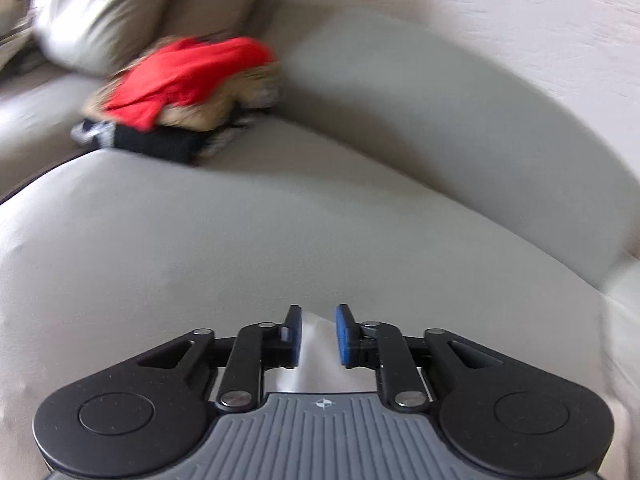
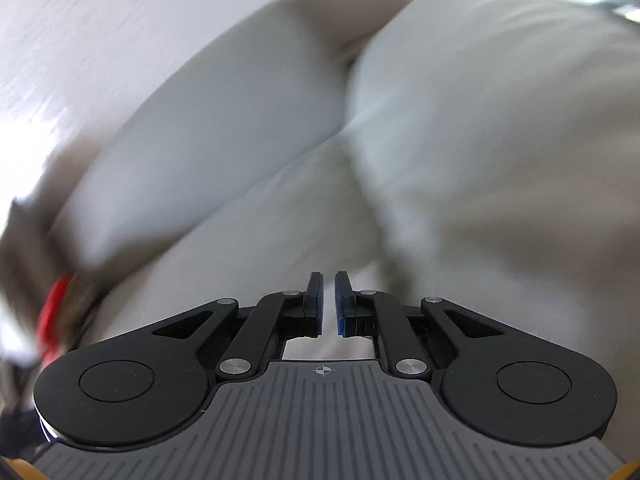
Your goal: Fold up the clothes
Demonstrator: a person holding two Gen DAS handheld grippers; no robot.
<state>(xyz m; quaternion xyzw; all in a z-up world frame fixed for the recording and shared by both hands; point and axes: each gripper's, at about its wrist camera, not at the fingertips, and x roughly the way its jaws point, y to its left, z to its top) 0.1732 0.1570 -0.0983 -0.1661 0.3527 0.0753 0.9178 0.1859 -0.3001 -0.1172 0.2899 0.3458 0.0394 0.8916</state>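
My left gripper hovers over a pale grey sofa seat. A fold of white cloth stands between its blue pads and fills the gap, so the jaws are shut on it. A blurred heap of clothes lies at the back left of the seat, with a red garment on top and a black piece beneath. My right gripper shows a narrow gap between its pads with only pale sofa fabric behind it, and nothing is gripped. A red scrap of the heap shows at the left edge of the right wrist view.
The sofa's back cushion curves behind the seat under a white wall. A light pillow leans behind the heap. In the right wrist view a back cushion meets a plump side cushion.
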